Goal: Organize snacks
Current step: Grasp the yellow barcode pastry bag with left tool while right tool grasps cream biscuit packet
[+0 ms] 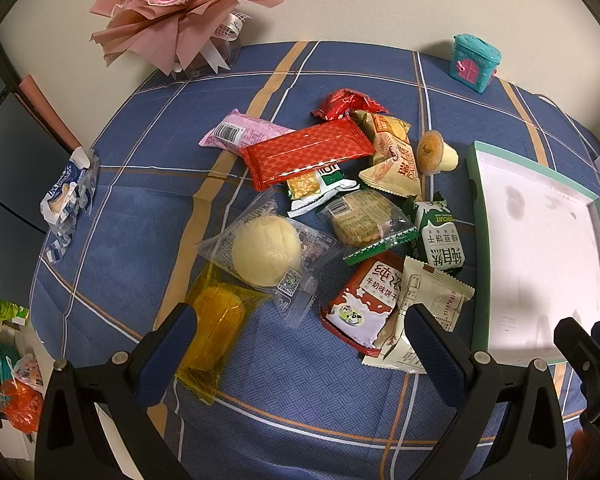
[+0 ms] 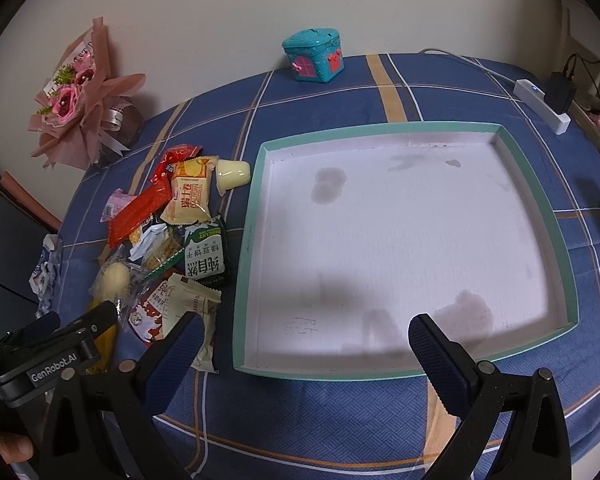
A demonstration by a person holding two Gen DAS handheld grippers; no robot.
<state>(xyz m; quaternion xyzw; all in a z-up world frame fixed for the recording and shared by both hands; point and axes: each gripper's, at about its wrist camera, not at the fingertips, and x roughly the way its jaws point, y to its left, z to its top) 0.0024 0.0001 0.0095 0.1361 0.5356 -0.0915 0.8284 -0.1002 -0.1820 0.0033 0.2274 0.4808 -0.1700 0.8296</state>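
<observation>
Snacks (image 1: 340,208) piled mid-bench (image 1: 140,200), just left of the tray (image 1: 476,184); seen whole only from the left wrist, with a bun (image 1: 266,256) nearest. From the right wrist, whole tray (image 2: 256,216), bare inside. Left tool (image 1: 300,336) spread wide, grasping nothing. Right tool (image 2: 306,336) likewise, over the tray's near edge.

Cream wall (image 2: 228,12) behind blue plaid-clothed table (image 2: 340,420)

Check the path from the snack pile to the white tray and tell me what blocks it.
Nothing visible blocks it. The snack pile lies right beside the tray, whose white floor holds only stains. Both the left gripper and right gripper hover open.
</observation>
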